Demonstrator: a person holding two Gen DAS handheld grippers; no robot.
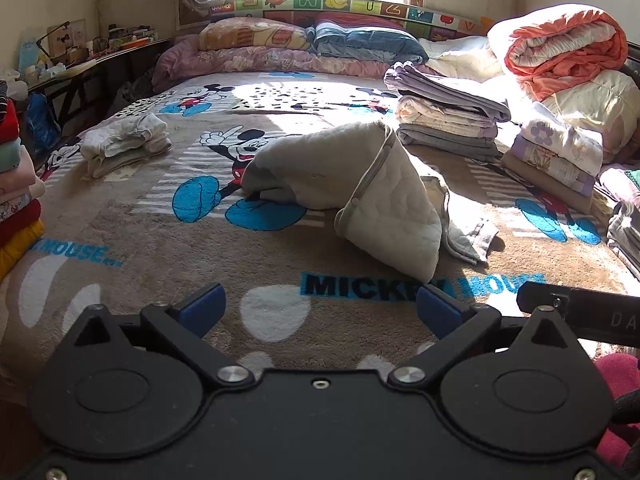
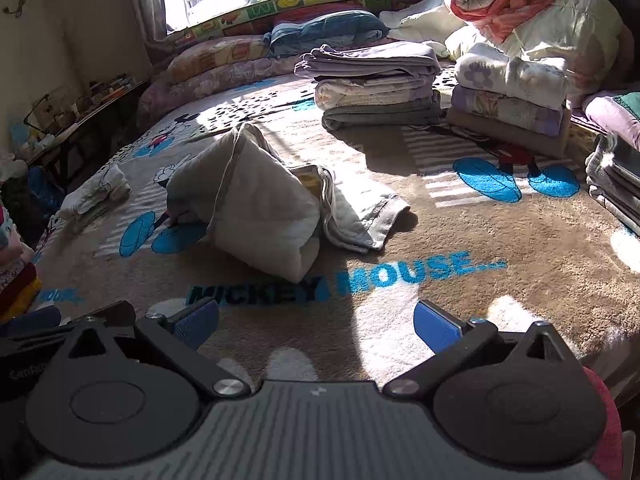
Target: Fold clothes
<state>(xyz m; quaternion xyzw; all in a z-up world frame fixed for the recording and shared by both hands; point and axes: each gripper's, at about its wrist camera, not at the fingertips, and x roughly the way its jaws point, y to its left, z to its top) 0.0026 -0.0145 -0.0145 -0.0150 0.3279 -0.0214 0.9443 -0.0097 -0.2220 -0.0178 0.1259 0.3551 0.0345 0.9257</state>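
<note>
Garment folds hide most of the cream quilted garment (image 1: 352, 184), heaped mid-bed on the cartoon blanket (image 1: 140, 248). Left hand-held gripper (image 1: 320, 312) and right hand-held gripper (image 2: 318, 326) hover before it, jaws apart, empty. Folded stacks (image 1: 448, 120) sit beyond; a small folded pile (image 1: 124, 144) lies left.

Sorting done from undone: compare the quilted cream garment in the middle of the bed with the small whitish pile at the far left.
The quilted cream garment is rumpled and stands up in a peak; the small whitish pile lies flat in folded layers. The garment looks clearly bulkier than the pile. The garment lies near both open grippers, left and right; the pile is farther off by the bed's left edge. Both are pale and rest on the Mickey Mouse blanket.
</note>
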